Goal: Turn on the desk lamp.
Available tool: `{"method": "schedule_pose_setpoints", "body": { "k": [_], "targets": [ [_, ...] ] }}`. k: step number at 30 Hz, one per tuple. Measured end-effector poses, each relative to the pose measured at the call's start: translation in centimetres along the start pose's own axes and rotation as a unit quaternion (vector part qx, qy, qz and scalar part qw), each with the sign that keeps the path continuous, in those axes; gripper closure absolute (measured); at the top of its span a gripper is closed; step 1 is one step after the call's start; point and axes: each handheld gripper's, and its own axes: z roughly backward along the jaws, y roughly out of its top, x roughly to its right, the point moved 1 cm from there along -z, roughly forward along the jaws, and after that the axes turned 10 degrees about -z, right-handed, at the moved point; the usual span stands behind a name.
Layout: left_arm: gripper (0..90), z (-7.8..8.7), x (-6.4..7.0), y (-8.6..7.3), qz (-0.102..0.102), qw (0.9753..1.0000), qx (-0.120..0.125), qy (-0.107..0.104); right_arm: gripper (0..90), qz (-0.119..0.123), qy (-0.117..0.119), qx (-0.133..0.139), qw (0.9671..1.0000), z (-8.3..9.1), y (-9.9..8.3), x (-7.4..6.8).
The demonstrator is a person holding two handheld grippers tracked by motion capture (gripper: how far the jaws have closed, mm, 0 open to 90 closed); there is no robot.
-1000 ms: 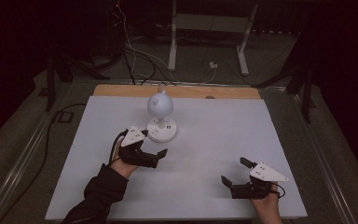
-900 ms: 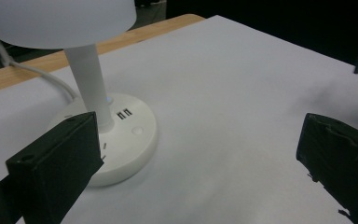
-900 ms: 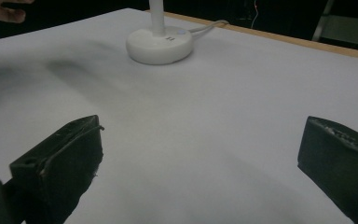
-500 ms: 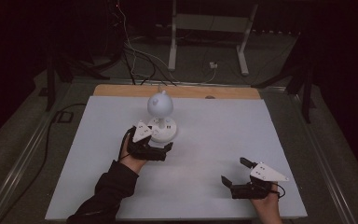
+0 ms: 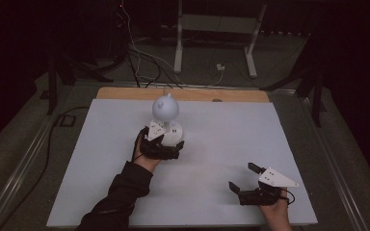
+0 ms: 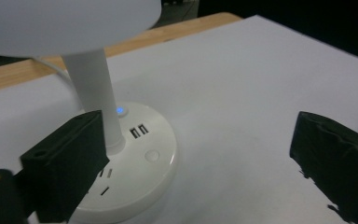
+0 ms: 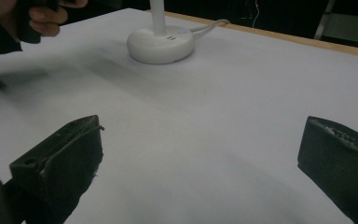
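Lamp [image 5: 166, 122] stands mid-counter [image 5: 250, 130]. Left hand-held gripper [image 5: 166, 144] released, 1 jaw over lamp base; lower gently onto the button (blue light beside stem). Right hand-held gripper [image 5: 243, 180] released, well apart.

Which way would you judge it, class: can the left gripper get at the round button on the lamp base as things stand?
Probably yes. The left gripper is open right at the lamp base, one jaw over its near edge, and the round button lies bare between the jaws.
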Motion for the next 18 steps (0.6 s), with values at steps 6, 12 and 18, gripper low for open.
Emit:
{"method": "schedule_pose_setpoints", "body": {
  "k": [6, 12, 18],
  "targets": [
    [11.9, -1.1, -0.3, -0.4, 0.001, 0.9996, -0.019, 0.023, 0.0, -0.002, 0.001, 0.002, 1.0, 0.1, 0.0, 0.1],
    [37.6, -1.9, -0.6, -0.9, -0.007, 0.9983, -0.036, 0.045, 0.0, -0.001, 0.002, 0.001, 1.0, 0.0, 0.0, 0.1],
    [60.9, -2.5, -1.1, -1.1, 0.0, 0.9971, -0.037, 0.066, 0.0, -0.001, 0.002, 0.001, 1.0, 0.0, 0.0, 0.1]
  ]
}}
